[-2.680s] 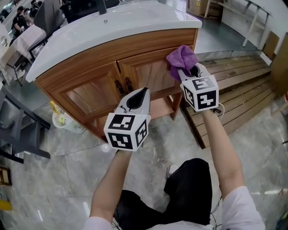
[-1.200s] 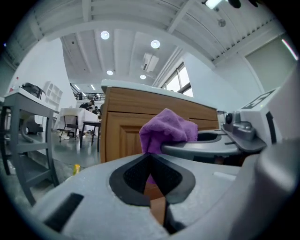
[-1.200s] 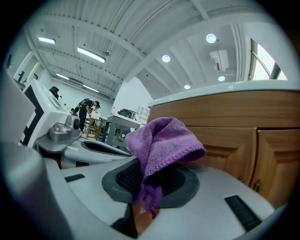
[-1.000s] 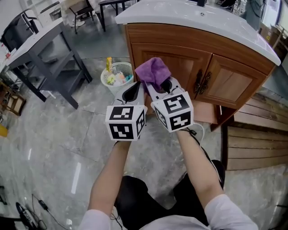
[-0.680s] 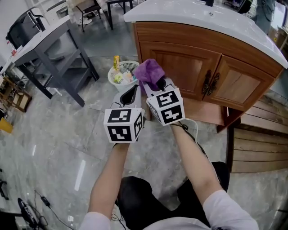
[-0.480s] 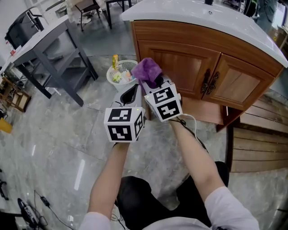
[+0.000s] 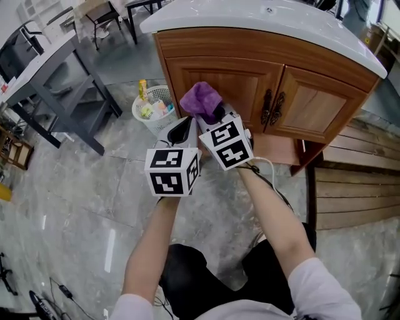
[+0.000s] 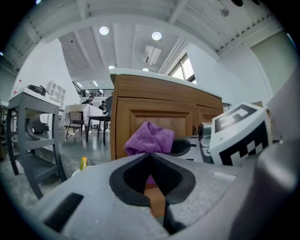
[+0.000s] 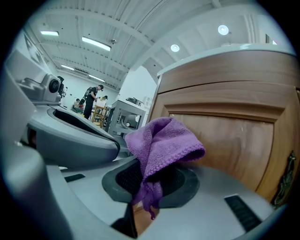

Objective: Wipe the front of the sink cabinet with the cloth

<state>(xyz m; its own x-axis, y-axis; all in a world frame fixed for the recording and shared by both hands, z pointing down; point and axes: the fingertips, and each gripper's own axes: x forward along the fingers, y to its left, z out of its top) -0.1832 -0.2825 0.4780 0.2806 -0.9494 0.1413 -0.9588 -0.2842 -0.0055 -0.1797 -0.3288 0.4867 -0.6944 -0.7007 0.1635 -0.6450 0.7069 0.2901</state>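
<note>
A purple cloth (image 7: 201, 100) is bunched in my right gripper (image 7: 213, 119), whose jaws are shut on it; the cloth (image 9: 161, 145) is close to the lower part of the left door of the wooden sink cabinet (image 7: 247, 78); whether it touches the wood is unclear. The cabinet has two panelled doors with dark handles (image 7: 271, 106) and a white sink top (image 7: 262, 17). My left gripper (image 7: 182, 132) is shut and empty, just left of the right one, pointing at the cabinet's left door (image 8: 159, 123). The cloth (image 8: 149, 139) shows ahead of its jaws.
A white basket of bottles (image 7: 152, 107) stands on the marble floor left of the cabinet. A grey metal table (image 7: 53, 81) is further left. Wooden slats (image 7: 356, 187) lie on the floor at the right. The person's legs are below.
Since the oldest frame, the right gripper with the cloth went from the right door to the left door. Over the last second, both grippers stayed together low at that door.
</note>
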